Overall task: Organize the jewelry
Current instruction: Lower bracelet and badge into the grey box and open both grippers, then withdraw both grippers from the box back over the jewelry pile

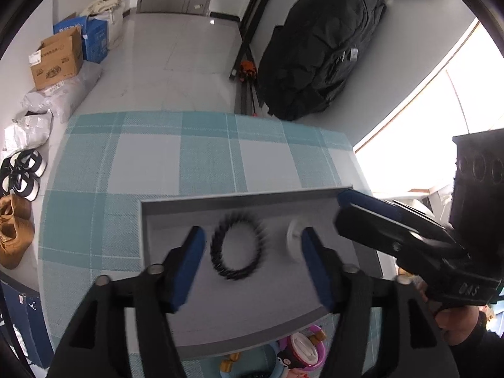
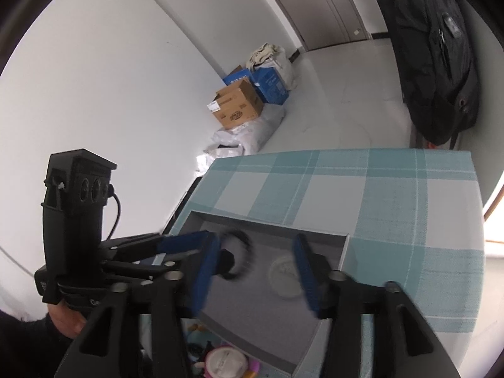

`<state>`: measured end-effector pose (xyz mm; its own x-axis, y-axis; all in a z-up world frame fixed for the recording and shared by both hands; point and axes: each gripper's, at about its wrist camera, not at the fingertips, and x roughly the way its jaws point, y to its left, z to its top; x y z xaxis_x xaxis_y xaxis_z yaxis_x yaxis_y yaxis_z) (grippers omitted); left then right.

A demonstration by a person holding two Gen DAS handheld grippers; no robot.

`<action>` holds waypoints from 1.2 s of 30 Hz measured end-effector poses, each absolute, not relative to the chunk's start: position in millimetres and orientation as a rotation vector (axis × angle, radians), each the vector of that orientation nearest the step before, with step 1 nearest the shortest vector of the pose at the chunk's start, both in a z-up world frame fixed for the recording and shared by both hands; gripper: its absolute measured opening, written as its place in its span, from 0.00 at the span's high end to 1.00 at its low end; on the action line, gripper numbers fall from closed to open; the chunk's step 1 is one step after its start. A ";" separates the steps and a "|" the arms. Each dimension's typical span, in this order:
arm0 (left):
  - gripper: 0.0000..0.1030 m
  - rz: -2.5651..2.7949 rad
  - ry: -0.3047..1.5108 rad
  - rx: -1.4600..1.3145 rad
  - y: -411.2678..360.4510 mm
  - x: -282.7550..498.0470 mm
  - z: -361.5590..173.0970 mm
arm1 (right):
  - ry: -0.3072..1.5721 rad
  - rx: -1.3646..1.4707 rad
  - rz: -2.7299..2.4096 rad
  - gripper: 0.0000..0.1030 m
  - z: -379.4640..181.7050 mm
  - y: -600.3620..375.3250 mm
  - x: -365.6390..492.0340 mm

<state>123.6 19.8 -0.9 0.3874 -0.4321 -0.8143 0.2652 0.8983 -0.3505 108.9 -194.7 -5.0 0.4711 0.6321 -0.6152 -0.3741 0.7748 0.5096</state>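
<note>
A grey tray (image 1: 239,200) lies on the checked teal tablecloth. In it lie a black twisted bracelet (image 1: 237,245) and a white round piece (image 1: 294,242). My left gripper (image 1: 252,264) is open above the tray, its blue pads on either side of the bracelet, apart from it. My right gripper (image 2: 256,271) is open over the same tray (image 2: 271,225), with the bracelet (image 2: 237,253) by its left pad and the white piece (image 2: 285,275) by its right. The right gripper also shows in the left wrist view (image 1: 362,208) at the tray's right edge.
Colourful trinkets (image 1: 302,352) lie in front of the tray's near edge. A black backpack (image 1: 318,44) stands beyond the table. Cardboard and blue boxes (image 1: 60,56), bags and shoes (image 1: 19,176) lie on the floor at the left.
</note>
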 end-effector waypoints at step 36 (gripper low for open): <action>0.25 -0.362 1.116 -0.097 33.3 64.1 -17.6 | 0.667 0.215 0.549 0.00 27.6 -204.1 14.9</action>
